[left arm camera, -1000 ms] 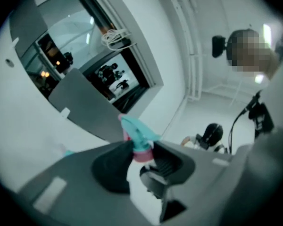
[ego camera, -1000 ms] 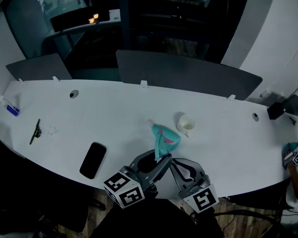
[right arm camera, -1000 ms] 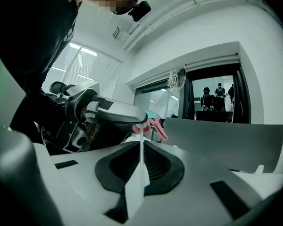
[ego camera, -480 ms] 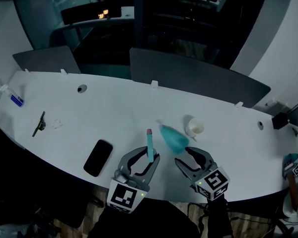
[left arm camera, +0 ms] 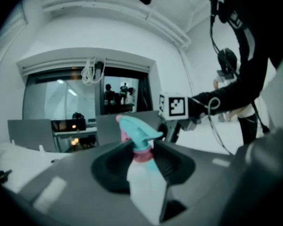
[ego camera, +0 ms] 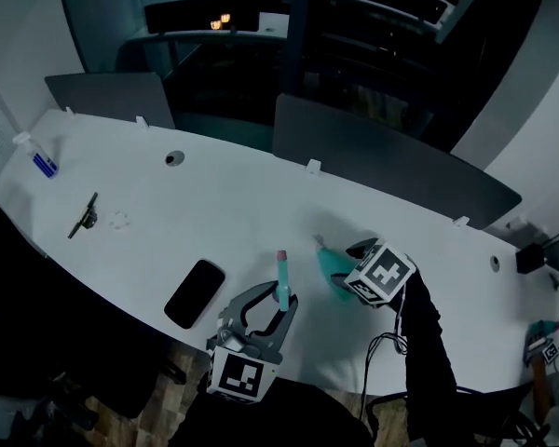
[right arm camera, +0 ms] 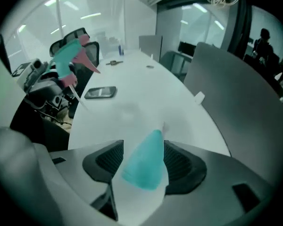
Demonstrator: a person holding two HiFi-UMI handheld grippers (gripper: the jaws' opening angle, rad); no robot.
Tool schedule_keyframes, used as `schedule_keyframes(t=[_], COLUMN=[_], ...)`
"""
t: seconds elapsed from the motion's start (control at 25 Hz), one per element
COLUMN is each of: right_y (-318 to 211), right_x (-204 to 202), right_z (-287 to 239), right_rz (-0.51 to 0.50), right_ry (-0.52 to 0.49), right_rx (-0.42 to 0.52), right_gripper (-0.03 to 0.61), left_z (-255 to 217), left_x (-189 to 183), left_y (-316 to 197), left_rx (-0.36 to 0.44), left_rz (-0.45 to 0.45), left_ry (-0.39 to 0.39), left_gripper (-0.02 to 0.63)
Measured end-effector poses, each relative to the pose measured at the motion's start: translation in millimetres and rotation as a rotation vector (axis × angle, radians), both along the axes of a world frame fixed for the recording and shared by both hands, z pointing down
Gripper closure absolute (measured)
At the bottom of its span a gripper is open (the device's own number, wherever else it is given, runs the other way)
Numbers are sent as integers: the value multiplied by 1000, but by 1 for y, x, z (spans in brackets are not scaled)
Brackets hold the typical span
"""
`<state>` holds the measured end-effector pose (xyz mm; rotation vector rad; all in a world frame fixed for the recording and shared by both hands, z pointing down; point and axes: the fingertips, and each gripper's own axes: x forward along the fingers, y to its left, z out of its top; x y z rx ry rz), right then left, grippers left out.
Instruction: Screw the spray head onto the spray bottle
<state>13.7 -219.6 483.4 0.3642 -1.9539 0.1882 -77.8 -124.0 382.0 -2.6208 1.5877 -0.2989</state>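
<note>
Over the table's (ego camera: 214,212) near edge, our left gripper (ego camera: 282,294) is clamping the spray head (ego camera: 281,273) upright. Just beyond, our right gripper's (right arm camera: 142,147) jaws have just been opening and are straddling the teal bottle (right arm camera: 144,168) lying on the table.

White table (ego camera: 233,203), mostly bare through its middle and far side, with open room to reach across. Dark divider panels (ego camera: 391,161) wall off the far edge. Near the front edge lie a black phone (ego camera: 194,292), left, and a teal spray bottle (ego camera: 332,268), right of centre. A small black tool (ego camera: 82,216) and a small blue-labelled bottle (ego camera: 39,159) sit far left.
</note>
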Motion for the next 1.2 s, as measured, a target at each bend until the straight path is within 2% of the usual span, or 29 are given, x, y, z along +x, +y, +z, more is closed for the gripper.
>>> schedule_keyframes(t=[0.12,0.28,0.44,0.64,0.76,0.84,0.92,1.04,1.12,1.2], right_y=[-8,-10,-4,31,42,41,44,48,41,34], right_x=[0,4,8,22,25,22,19,10,1,-8], right_z=[25,52,60,84,94,91,87,65,37,3], right_rz=[10,45,56,67,63,69,72,108,127,110], right_ry=[144,255,327,404,401,358,270,39,-154,-352], right_rx=[-112,-206,-291,-484,-499,-468,-442,-394,-274,-61], right_gripper=[333,331,318,268,238,238,238,238,238,238], left_z=[-1,-1,1,0,-2,-2,-2,-3,-5,-7], left_x=[-10,-22,-27,-22,-21,-23,-23,-23,-25,-26], left_y=[1,4,3,3,2,1,1,-2,-6,-12], left_rx=[5,1,-4,-1,3,5,2,1,3,1], left_rz=[-27,-55,-62,-48,-42,-43,-44,-42,-42,-35], left_ry=[17,39,44,46,57,62,67,80,94,94], left_gripper=[479,479,479,479,479,479,479,479,479,479])
